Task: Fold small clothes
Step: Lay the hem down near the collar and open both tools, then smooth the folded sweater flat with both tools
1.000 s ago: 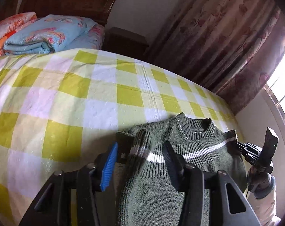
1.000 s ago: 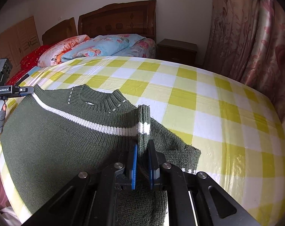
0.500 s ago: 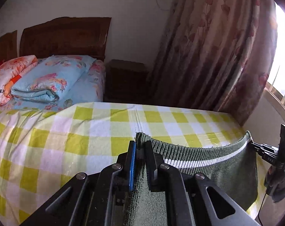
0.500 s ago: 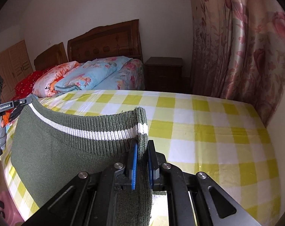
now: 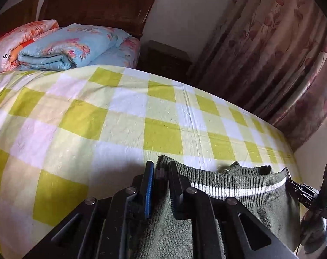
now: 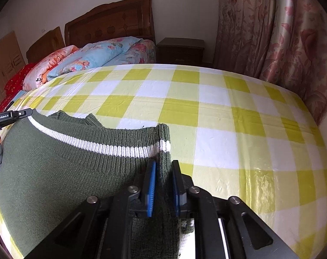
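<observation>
The left gripper (image 5: 160, 188) is clamped on one corner of the sweater's (image 6: 62, 157) striped hem, and the right gripper (image 6: 163, 185) pinches the other corner, fingers narrow on the knit. The sweater hangs stretched between them at the bed's near edge, its collar (image 6: 77, 117) just showing past the hem on the checked sheet (image 6: 217, 116).

Risks, as I judge them: the thick knit could slip from a pad if one side pulls harder, and uneven lowering would lay the hem skewed or bunch the collar underneath.

Farther off lie folded quilts (image 5: 64, 47), the headboard (image 6: 111, 21), a nightstand (image 6: 181, 50) and curtains (image 5: 269, 49). No containers are visible.
</observation>
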`<state>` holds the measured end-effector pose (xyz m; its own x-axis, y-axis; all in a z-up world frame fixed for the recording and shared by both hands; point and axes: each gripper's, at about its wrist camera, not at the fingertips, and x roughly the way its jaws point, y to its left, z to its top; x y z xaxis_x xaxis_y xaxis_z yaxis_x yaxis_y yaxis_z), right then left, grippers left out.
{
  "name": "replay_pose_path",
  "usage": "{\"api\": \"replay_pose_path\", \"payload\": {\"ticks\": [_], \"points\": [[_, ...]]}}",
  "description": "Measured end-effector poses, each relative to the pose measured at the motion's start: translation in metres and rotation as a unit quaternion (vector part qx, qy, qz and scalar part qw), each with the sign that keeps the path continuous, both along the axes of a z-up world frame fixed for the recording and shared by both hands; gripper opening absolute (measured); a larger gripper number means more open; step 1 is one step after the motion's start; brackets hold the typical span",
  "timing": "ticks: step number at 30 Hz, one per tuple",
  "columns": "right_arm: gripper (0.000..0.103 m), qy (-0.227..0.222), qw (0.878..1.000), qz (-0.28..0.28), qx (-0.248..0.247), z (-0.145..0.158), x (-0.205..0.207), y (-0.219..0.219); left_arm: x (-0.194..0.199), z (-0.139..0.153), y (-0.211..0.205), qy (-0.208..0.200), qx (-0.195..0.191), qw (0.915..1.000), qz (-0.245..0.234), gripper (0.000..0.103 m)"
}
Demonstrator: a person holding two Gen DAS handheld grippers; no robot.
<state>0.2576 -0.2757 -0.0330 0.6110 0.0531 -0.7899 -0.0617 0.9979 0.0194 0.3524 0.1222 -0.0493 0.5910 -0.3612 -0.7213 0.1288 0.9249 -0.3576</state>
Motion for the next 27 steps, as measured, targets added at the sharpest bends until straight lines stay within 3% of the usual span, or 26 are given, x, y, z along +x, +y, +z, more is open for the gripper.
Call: {"api": "replay_pose_path", "payload": {"ticks": [1, 4, 7, 10, 12, 14, 15, 16, 18, 20, 22, 24, 27], "points": [[0.103, 0.005, 1.000, -0.014, -0.009, 0.004, -0.001, -0.002, -0.005, 0.010, 0.003, -0.013, 0.008, 0.9998, 0.014, 0.024], [0.103, -0.033, 0.999, -0.021, -0.031, 0.033, -0.013, 0.004, -0.032, 0.052, 0.004, -0.084, 0.011, 0.9956, 0.039, 0.031], [0.103, -0.056, 0.998, 0.015, -0.039, 0.052, -0.015, 0.040, -0.044, 0.068, -0.030, -0.088, 0.039, 0.9954, 0.007, 0.037], [0.103, -0.043, 0.995, 0.080, -0.033, 0.045, -0.006, 0.099, -0.046, 0.055, -0.074, -0.071, 0.077, 0.9934, -0.046, 0.037], [0.103, -0.030, 0.991, 0.113, -0.059, 0.031, -0.001, 0.136, -0.044, 0.036, -0.095, -0.052, 0.114, 0.9906, -0.054, 0.037], [0.103, -0.008, 0.988, 0.129, -0.079, 0.010, 0.005, 0.158, -0.039, 0.008, -0.101, -0.021, 0.138, 0.9884, -0.058, 0.037], [0.103, 0.004, 0.988, 0.127, -0.090, -0.002, 0.008, 0.160, -0.033, -0.002, -0.097, 0.007, 0.132, 0.9894, -0.060, 0.037], [0.103, 0.015, 0.988, 0.115, -0.098, -0.012, 0.012, 0.156, -0.033, 0.001, -0.085, 0.001, 0.097, 0.9939, -0.052, 0.037], [0.103, 0.018, 0.996, 0.071, -0.053, -0.010, 0.016, 0.130, -0.029, -0.002, -0.064, 0.016, 0.042, 0.9986, -0.028, 0.037], [0.103, -0.004, 0.996, 0.008, -0.083, -0.001, 0.015, 0.105, -0.028, -0.004, -0.054, 0.018, 0.009, 0.9994, -0.028, 0.036], [0.103, 0.001, 0.996, -0.046, -0.078, 0.001, 0.016, 0.069, -0.030, -0.004, -0.055, 0.016, 0.008, 0.9995, -0.027, 0.036], [0.103, 0.029, 0.996, -0.080, -0.024, -0.005, 0.020, 0.034, -0.032, -0.003, -0.057, 0.014, 0.012, 0.9995, -0.026, 0.036], [0.103, 0.044, 0.994, -0.096, 0.021, -0.009, 0.022, 0.019, -0.033, -0.003, -0.055, 0.014, 0.004, 0.9996, -0.024, 0.036]]}}
